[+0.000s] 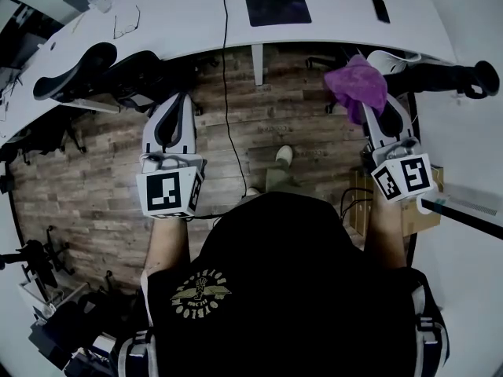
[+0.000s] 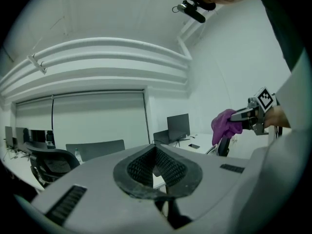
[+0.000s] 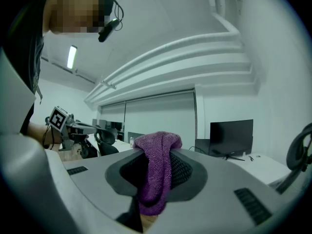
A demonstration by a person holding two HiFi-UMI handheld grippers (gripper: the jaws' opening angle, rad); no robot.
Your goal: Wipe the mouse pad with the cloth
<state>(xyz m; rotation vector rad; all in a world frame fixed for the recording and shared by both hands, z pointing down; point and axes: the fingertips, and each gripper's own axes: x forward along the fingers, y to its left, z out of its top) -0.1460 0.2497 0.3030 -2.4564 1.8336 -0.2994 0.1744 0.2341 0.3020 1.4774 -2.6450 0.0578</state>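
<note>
The dark mouse pad lies flat on the white desk at the far side of the head view, well beyond both grippers. My right gripper is shut on a purple cloth, held in the air above the wooden floor. In the right gripper view the cloth is bunched between the jaws and hangs down over them. The left gripper is held level at the left, shut and with nothing in it; its dark pads show no object. From the left gripper view, the cloth is at the right.
Black office chairs stand under the desk at left, and another chair at right. A black cable hangs from the desk down to the floor. A phone and glasses lie on the desk. A cardboard box sits by my right arm.
</note>
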